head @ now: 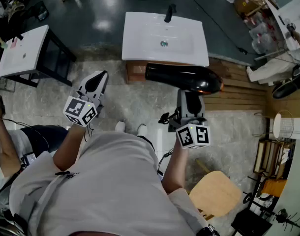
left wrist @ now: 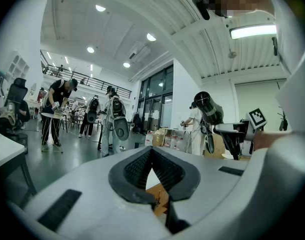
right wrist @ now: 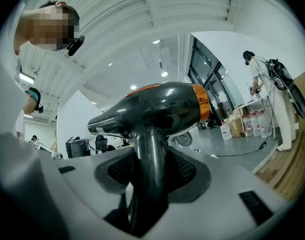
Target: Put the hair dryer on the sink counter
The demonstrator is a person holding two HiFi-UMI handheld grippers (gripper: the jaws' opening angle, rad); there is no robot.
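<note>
Currently held: a glossy black hair dryer with an orange band, its handle clamped between the jaws of the right gripper; the barrel lies crosswise above them.
Dryer's place: in the air just short of the near edge of the white rectangular sink worktop, toward its right end and not touching it.
Left gripper: jaws together with nothing between them, off the worktop's near left corner, well apart from the dryer.
Worktop: a bare white rim around a shallow basin, with a black tap at the far edge; there looks to be flat room either side of the basin.
Handling: hard, smooth plastic, likely slick against the pads. It is probably not heavy, but top-heavy, since the fat barrel overhangs the thin handle on both sides and would want to twist in the grip.
Where to hold: the handle, close under the barrel, looks the sound choice to me. The round barrel seems too wide and slippery.
Risk: set on its curved side it may roll toward the basin, so laying it flat on the rim should steady it.
Progress: carried, not yet set down.
</note>
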